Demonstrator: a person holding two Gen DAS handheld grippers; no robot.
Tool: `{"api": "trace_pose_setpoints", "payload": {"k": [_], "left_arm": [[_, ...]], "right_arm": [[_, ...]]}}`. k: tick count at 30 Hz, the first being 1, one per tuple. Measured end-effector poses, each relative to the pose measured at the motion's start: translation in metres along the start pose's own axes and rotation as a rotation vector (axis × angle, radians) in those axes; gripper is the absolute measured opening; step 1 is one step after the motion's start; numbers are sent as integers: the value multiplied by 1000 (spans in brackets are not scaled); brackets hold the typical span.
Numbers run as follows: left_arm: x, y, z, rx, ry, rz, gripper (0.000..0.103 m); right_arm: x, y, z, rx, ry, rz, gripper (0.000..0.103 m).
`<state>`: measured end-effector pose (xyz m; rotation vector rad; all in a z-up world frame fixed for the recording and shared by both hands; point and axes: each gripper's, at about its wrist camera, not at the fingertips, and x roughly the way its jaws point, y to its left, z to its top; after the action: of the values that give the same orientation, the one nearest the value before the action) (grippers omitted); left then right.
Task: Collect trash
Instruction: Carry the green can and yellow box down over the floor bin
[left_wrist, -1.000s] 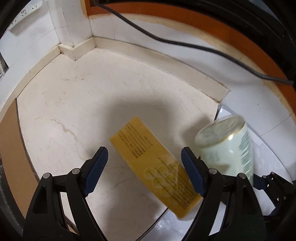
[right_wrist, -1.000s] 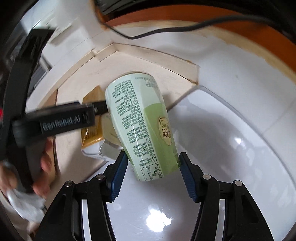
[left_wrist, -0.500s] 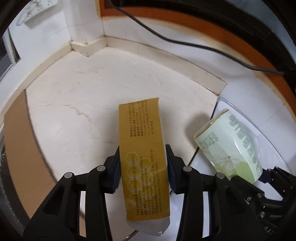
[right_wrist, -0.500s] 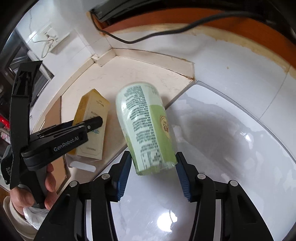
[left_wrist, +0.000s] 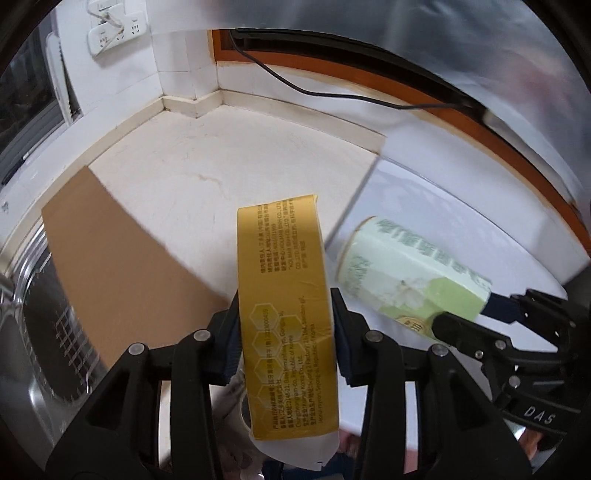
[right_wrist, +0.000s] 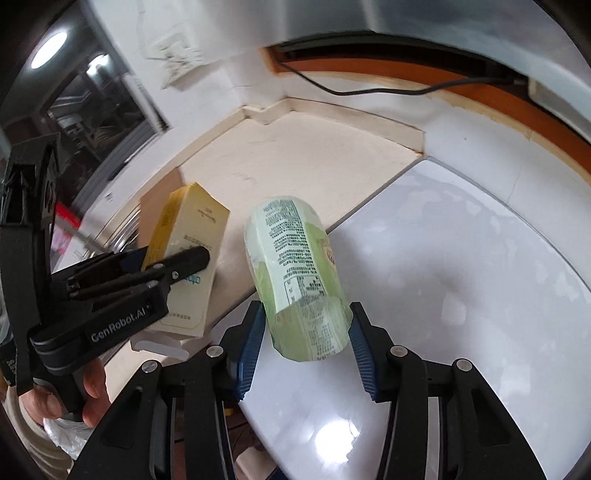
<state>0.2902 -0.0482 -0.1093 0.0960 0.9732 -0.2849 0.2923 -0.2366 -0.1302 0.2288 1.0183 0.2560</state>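
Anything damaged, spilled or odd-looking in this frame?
The pale green paper cup held in the right tongs looks crushed: its lower end is creased and flattened where the pads press it. The yellow cardboard carton in the left tongs has an open white flap at its near end. No spill is visible.

A cream marble counter (left_wrist: 207, 177) meets white tiled walls (left_wrist: 177, 70) beside a dark window (right_wrist: 96, 107).

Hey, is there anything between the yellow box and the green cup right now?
Nothing solid. In the left wrist view only the left gripper's right finger and bare counter separate the yellow box from the green cup.
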Motion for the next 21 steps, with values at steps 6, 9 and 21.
{"api": "trace_pose_setpoints", "payload": {"k": [6,9,21], "left_arm": [[-46,12,-72,-6,15,-19,38],[-61,18,-111,-13,21,-26,38],[-53,27,-248,0,55,-14,38]], "right_arm": [[-48,41,-67,-33,-19,28,45],[-61,59,-98,-57,-6,37,44],[-30,127,-218,-257,82,-36,44]]}}
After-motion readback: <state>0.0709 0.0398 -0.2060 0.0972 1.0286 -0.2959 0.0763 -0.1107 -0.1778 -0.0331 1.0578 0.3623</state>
